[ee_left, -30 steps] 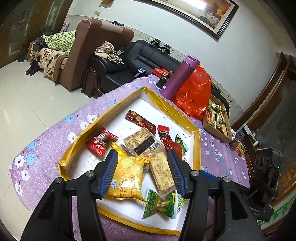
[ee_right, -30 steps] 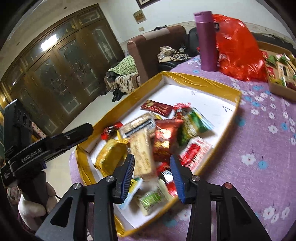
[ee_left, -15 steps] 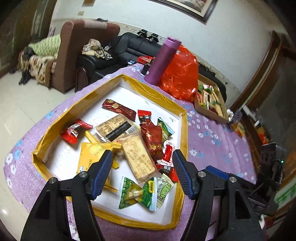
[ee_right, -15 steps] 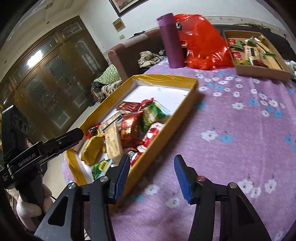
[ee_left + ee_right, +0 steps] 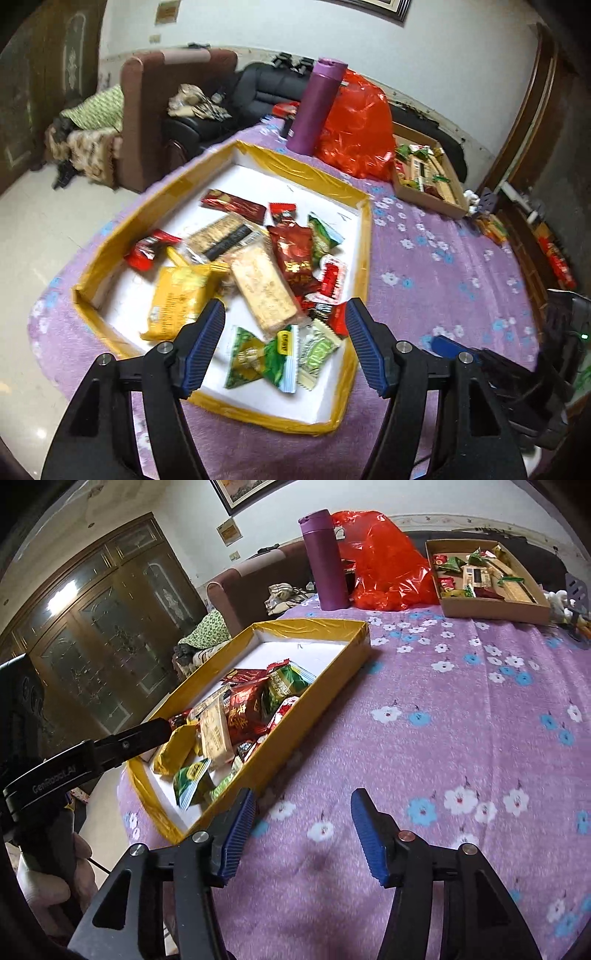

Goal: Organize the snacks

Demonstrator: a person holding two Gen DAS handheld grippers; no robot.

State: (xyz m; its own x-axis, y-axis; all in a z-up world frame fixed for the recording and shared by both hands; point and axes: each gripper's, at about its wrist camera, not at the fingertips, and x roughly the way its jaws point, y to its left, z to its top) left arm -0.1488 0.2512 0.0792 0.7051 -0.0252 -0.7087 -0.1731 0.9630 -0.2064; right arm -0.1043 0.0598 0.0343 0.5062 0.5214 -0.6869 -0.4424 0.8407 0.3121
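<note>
A shallow yellow-rimmed white tray [image 5: 364,243] on the purple flowered tablecloth holds several loose snack packets: a yellow pack [image 5: 177,295], a beige cracker pack [image 5: 262,284], a dark red pack [image 5: 295,254] and green packs [image 5: 255,356]. The tray also shows in the right wrist view [image 5: 325,686]. My left gripper [image 5: 284,332] is open and empty above the tray's near end. My right gripper [image 5: 301,829] is open and empty over bare cloth, right of the tray. A brown cardboard box [image 5: 491,609] with sorted snacks stands at the far right.
A purple flask [image 5: 325,559] and a red plastic bag [image 5: 384,568] stand beyond the tray. Sofas and a wooden cabinet lie past the table's far edge. The left gripper's body [image 5: 92,753] shows at the left of the right wrist view.
Both grippers have pulled back and up from the tray. The right gripper has swung right, from over the snacks to over the bare cloth. Both stay open and empty.
</note>
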